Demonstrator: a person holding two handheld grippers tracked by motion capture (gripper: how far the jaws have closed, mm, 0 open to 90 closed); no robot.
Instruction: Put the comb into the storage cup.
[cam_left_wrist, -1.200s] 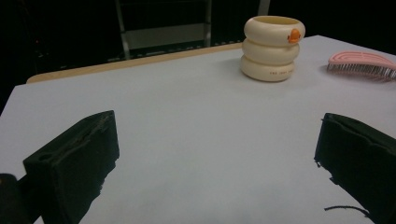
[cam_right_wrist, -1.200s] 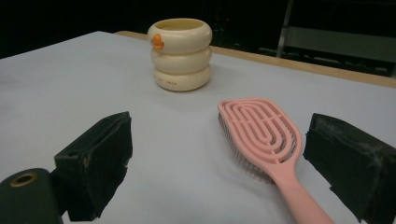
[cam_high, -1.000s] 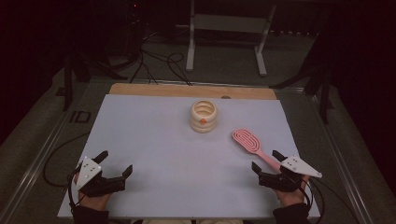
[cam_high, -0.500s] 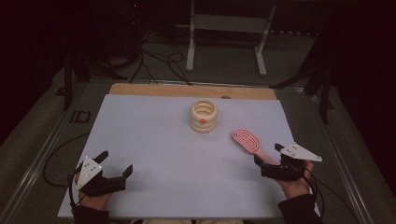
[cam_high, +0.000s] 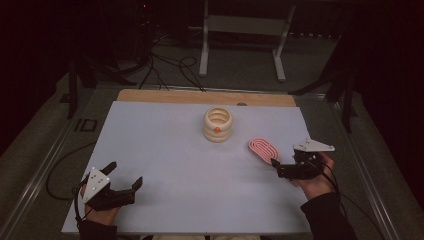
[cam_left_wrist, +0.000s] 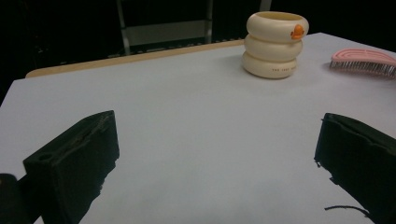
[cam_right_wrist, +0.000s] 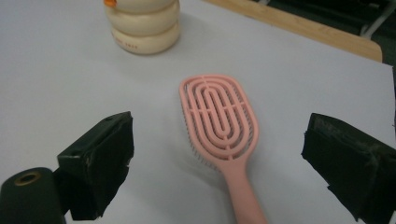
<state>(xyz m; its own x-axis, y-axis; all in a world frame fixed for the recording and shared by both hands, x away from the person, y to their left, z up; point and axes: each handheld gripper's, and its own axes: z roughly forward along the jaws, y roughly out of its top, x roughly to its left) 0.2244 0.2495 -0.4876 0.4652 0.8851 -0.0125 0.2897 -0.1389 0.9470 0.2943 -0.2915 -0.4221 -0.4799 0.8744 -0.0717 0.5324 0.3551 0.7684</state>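
A pink hairbrush (cam_high: 263, 149) lies bristles down on the pale sheet at the right, its handle toward the near edge. My right gripper (cam_high: 276, 168) hovers over that handle, open. In the right gripper view the hairbrush (cam_right_wrist: 219, 116) lies between the two spread jaws of my right gripper (cam_right_wrist: 219, 135), and neither jaw touches it. A cream ribbed cup (cam_high: 218, 125) with an orange mark stands upright at the centre back. My left gripper (cam_high: 125, 173) rests near the front left, open with nothing in it. The left gripper view has the cup (cam_left_wrist: 275, 44) and the hairbrush (cam_left_wrist: 364, 60) far off.
The pale sheet (cam_high: 175, 150) covers the table, with a wooden strip (cam_high: 200, 96) along its far edge. Beyond the table a metal stand (cam_high: 240, 30) and cables (cam_high: 170, 65) lie on the dark floor. A cable (cam_high: 55, 175) trails off the left side.
My right gripper has moved forward from the near right corner to above the hairbrush handle, staying open. The left gripper, cup and hairbrush have not moved.
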